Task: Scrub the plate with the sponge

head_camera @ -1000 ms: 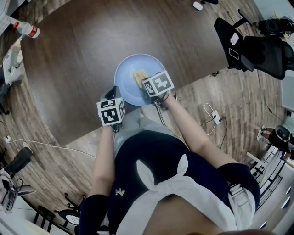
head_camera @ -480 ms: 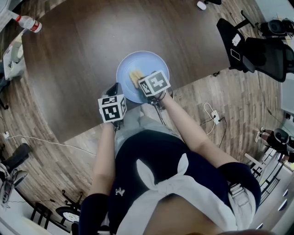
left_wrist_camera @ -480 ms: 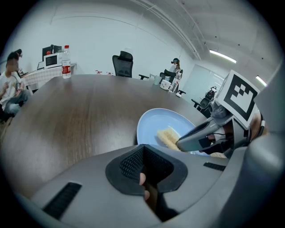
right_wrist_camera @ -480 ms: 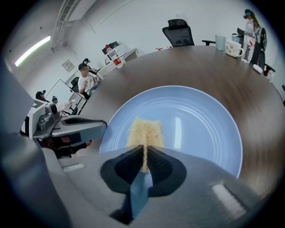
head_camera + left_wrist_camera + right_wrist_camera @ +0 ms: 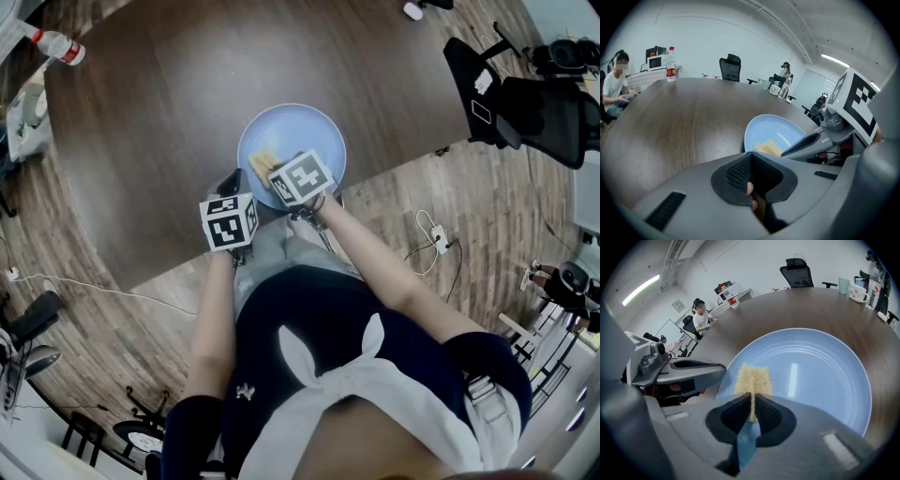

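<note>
A light blue plate (image 5: 305, 131) (image 5: 780, 129) (image 5: 820, 376) lies near the dark table's front edge. A yellow sponge (image 5: 263, 159) (image 5: 752, 378) rests flat on its near left part, and my right gripper (image 5: 276, 171) (image 5: 753, 398) is shut on it. A blue layer of the sponge shows behind the jaws. My left gripper (image 5: 231, 184) (image 5: 750, 154) is shut, with its tips right at the plate's near left rim. Nothing shows between its pads. In the left gripper view the sponge (image 5: 768, 148) lies just past the tips, with the right gripper (image 5: 806, 142) beside it.
The brown table (image 5: 169, 112) stretches far and left of the plate. A water bottle (image 5: 58, 45) (image 5: 671, 70) stands at its far left edge. Black office chairs (image 5: 525, 89) and cables (image 5: 433, 234) are on the floor at right. A seated person (image 5: 700, 319) is beyond the table.
My right gripper has slid the sponge leftward over the plate, from near its middle toward the left rim. The left gripper has stayed at the rim.
</note>
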### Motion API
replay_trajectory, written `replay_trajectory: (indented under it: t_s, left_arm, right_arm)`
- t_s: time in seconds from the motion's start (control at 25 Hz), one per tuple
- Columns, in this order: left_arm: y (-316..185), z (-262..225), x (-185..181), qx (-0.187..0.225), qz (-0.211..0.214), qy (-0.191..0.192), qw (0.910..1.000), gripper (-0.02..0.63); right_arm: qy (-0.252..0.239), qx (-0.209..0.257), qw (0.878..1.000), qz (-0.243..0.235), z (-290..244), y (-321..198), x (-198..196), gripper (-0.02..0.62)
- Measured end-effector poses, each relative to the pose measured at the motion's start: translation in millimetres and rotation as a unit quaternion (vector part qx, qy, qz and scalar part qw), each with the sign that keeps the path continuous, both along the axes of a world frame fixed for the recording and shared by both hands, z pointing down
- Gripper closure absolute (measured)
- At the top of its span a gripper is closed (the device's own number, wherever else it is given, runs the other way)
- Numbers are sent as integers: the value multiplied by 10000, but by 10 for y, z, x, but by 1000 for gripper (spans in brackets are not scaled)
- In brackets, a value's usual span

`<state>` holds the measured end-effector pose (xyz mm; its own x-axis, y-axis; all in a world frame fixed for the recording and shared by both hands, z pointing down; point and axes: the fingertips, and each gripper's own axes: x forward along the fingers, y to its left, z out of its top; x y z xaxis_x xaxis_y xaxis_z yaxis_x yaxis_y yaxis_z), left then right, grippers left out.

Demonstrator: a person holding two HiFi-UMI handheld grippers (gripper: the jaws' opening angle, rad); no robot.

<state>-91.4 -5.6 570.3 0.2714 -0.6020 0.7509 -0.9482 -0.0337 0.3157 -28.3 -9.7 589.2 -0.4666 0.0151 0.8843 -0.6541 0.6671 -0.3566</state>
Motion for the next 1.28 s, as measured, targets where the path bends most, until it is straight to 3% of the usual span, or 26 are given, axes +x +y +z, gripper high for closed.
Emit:
replay_trajectory:
  t_s: [0.96,1.28]
  left_arm:
    - [15,-5,-28,15,-119,-34,9999,600]
    - [19,-7,-25,31,-84,-57,9999,600]
  right_arm:
    - [-144,-136,9987,-475,-8,349,-154,569]
    - [-157,53,9979,-634,-15,362,-149,569]
